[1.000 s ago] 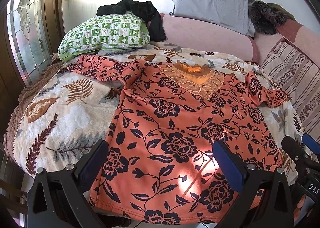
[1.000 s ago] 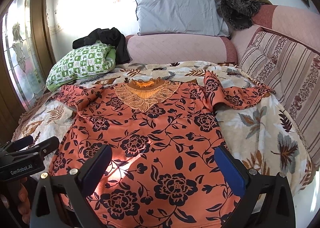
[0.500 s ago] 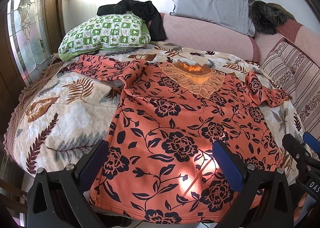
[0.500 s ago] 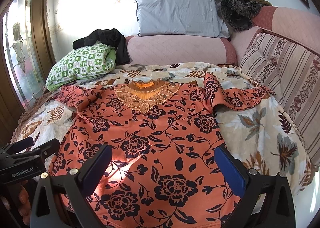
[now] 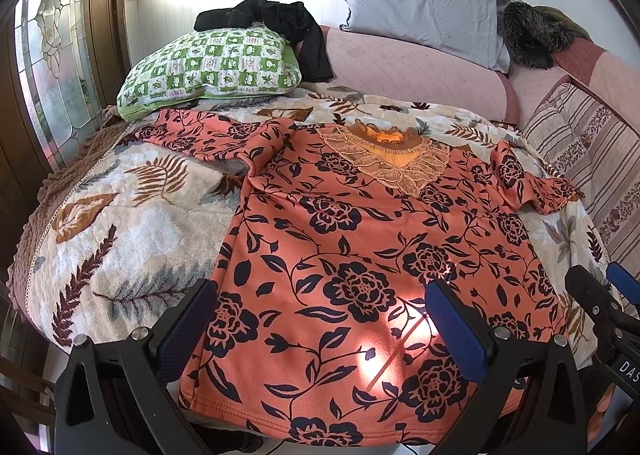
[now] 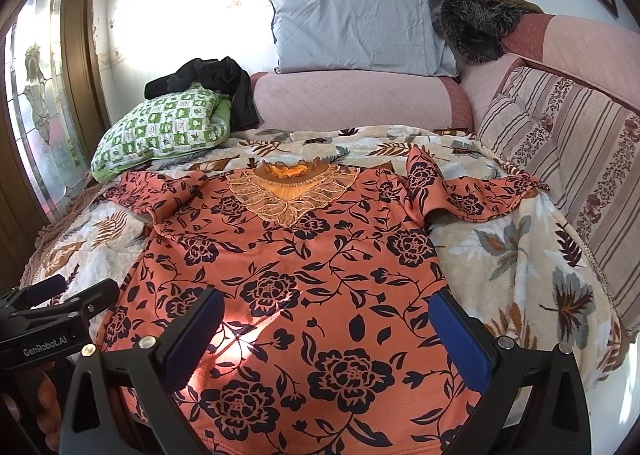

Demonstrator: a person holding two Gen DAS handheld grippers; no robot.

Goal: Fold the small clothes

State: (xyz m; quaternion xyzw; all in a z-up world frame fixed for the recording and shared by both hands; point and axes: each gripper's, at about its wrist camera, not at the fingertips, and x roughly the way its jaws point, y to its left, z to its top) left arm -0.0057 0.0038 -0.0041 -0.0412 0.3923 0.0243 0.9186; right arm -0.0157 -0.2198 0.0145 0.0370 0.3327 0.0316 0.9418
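No box or basket shows here; what bears the things is a bed or sofa seat under a leaf-patterned blanket [image 5: 120,231], with a pink quilted bolster [image 6: 352,99] along its far side. On the blanket lies the orange floral top [image 5: 352,255], spread flat and face up, hem toward the cameras and neck toward the bolster. A green checked pillow [image 5: 212,67] rests at the far left corner with a black garment [image 5: 288,21] draped over it, and a grey pillow [image 6: 356,35] leans on the wall above the bolster beside a dark furry item [image 6: 476,27]. A striped cushion [image 6: 568,143] lines the right side.

The top is salmon-orange with dark navy roses and vines, and has a lace collar [image 6: 292,191] around an orange neck. Both short sleeves stick out sideways, a little rumpled, the right one folded up at the shoulder. A patch of sunlight falls on the lower front.

The left gripper [image 5: 332,331] hovers above the hem with its blue pads wide apart, holding nothing. The right gripper [image 6: 332,335] is likewise spread wide above the lower front and empty
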